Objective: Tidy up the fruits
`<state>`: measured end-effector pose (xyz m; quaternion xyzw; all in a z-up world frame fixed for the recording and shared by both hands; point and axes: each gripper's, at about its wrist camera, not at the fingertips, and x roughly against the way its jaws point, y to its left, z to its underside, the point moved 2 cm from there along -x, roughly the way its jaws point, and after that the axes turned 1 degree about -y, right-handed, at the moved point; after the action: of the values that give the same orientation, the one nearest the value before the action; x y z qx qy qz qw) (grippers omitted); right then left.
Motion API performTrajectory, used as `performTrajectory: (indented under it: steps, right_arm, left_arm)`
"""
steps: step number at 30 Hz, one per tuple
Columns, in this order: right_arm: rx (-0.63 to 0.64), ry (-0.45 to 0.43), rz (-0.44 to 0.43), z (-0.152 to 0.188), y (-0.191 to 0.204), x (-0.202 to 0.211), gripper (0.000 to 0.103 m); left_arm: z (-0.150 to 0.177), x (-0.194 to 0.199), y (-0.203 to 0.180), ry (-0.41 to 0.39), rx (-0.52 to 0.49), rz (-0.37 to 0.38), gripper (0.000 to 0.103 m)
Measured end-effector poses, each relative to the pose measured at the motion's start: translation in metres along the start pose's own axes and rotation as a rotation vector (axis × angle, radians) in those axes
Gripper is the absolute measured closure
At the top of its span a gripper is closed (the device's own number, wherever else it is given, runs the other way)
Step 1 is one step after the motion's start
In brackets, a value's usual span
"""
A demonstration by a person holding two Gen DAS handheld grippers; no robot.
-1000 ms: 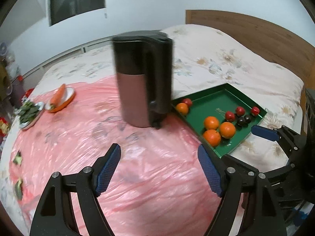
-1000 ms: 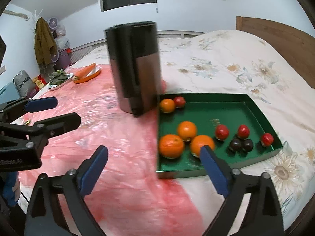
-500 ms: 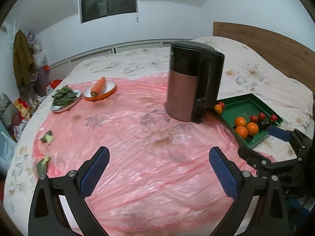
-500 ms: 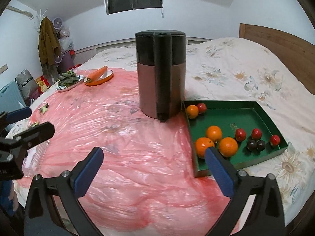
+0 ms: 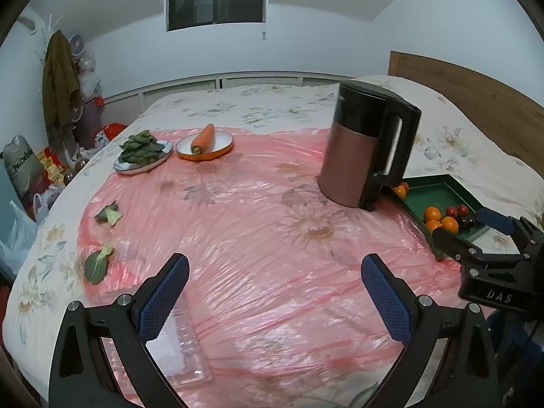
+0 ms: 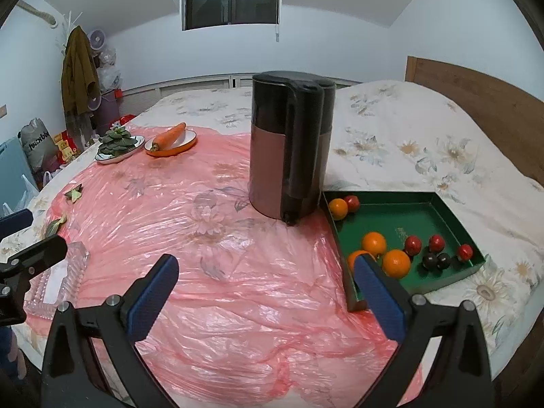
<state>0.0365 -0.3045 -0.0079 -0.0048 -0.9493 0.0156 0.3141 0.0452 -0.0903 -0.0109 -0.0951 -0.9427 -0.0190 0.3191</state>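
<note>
1. Left wrist view: the left claw [image 5: 273, 284] has drawn back from the kettle [image 5: 365, 148] and now hangs spread and empty over the pink plastic sheet [image 5: 255, 238] on the bed. A second ago the kettle filled the view; now it stands smaller, upright, touching the green tray's [image 5: 442, 183] near corner. A clear glass dish [image 5: 183, 350] lies just under the left finger.
2. Right wrist view: the right claw [image 6: 268, 280] has pulled back too, spread wide with nothing in it, its right finger overlapping the tray's front. The fruit lies loose in the green tray: four oranges [image 6: 396, 263], red fruits [image 6: 413, 244] and two dark ones [image 6: 437, 261]. I judge the withdrawal fits either sorting about to start or just ended.
</note>
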Motion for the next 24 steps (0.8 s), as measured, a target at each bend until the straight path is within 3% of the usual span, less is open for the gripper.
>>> performTrajectory:
  steps: [9,24]
  right_arm:
    - [0.022,-0.011,0.011,-0.003,0.018,0.005,0.0]
    - [-0.006,-0.032,0.041,-0.006,0.002,0.019,0.0]
  left_arm:
    - [0.005,0.01,0.031,-0.001,0.044,-0.013,0.003]
    - [0.003,0.016,0.04,-0.014,0.061,-0.015,0.002]
